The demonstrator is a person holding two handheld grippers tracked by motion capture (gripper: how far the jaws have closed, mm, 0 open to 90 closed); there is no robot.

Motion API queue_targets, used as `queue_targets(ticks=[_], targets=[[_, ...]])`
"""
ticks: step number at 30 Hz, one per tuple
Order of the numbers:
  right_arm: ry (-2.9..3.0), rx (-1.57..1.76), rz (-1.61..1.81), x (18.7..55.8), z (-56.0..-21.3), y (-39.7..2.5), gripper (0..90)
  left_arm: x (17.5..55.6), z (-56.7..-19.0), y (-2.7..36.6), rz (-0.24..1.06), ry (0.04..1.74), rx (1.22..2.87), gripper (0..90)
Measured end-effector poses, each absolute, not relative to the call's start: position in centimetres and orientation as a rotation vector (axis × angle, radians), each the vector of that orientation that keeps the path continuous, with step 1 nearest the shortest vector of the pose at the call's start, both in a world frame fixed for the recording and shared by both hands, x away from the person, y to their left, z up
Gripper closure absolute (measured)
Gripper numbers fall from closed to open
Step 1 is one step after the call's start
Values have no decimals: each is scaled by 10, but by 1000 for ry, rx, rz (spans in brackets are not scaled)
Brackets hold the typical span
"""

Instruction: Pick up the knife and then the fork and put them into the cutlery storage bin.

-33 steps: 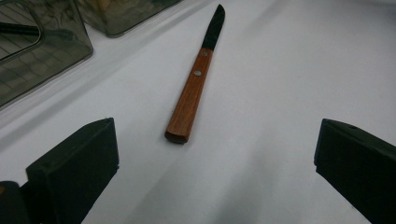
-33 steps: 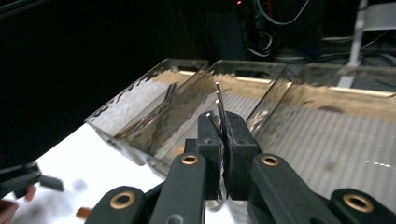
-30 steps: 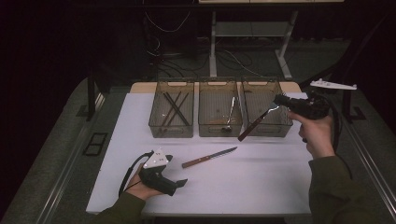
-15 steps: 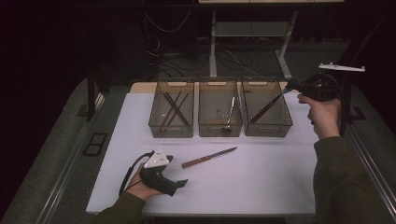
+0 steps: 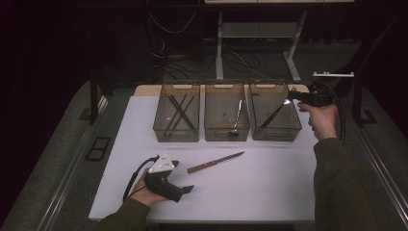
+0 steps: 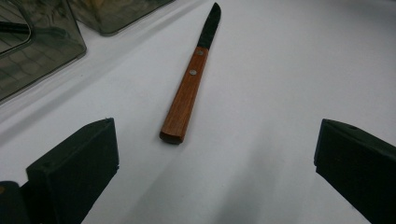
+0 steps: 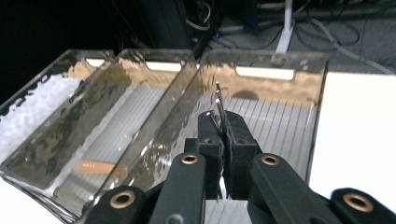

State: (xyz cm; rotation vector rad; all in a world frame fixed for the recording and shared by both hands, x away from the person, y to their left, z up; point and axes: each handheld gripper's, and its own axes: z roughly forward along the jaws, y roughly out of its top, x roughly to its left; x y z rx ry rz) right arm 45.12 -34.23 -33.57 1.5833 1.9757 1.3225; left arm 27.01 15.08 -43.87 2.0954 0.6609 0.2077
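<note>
A wooden-handled knife [image 5: 216, 162] [image 6: 187, 93] lies on the white table, handle toward my left gripper [image 5: 185, 190] [image 6: 215, 154]. That gripper rests on the table, open, a short way from the handle end. My right gripper [image 5: 290, 96] [image 7: 224, 126] is held at the right rim of the right bin [image 5: 293, 129], shut on the thin metal blade [image 7: 218, 100] of a second knife [image 5: 272, 115]. This knife slants down into that bin, brown handle lowest.
Three clear bins stand in a row at the back of the table. The left bin [image 5: 159, 126] holds dark sticks, and the middle bin [image 5: 208, 132] holds a metal utensil. Table legs and cables lie beyond the far edge.
My right gripper has swung right and back with the knife, which hung in front of the bins and now slants inside the right bin. The left gripper has stayed put.
</note>
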Motion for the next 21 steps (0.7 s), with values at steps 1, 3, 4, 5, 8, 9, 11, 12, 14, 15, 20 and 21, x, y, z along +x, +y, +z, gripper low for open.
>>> queue_targets(ticks=[1,3,4,5,8,9,11,12,14,15,20,21], targets=[[1988,1588,1319,453,-338,-342,868,270,-439,151,206,659,2096,0],[2008,1599,1310,456,-342,-341,868,270,-439,151,203,657,2098,0],[2016,1600,1304,457,-343,-341,867,270,-439,151,201,657,2099,0],[2020,1607,1298,458,-345,-340,867,270,-439,150,200,656,2100,0],[2029,1612,1275,463,-351,-341,865,270,-440,150,191,659,2097,0],[2020,1611,1285,465,-353,-342,863,271,-440,150,189,657,2099,0],[2009,1604,1261,468,-358,-342,840,271,-440,150,185,654,2103,0],[2006,1597,1221,471,-361,-341,826,272,-441,149,185,653,2105,0],[2012,1581,1149,476,-368,-342,808,272,-441,150,184,653,2105,0],[2011,1589,1138,478,-371,-342,799,272,-440,150,184,654,2102,0],[1961,1581,1002,482,-377,-342,481,272,-440,150,185,647,2099,0],[1955,1576,1007,481,-376,-343,450,271,-440,150,182,651,2095,0]])
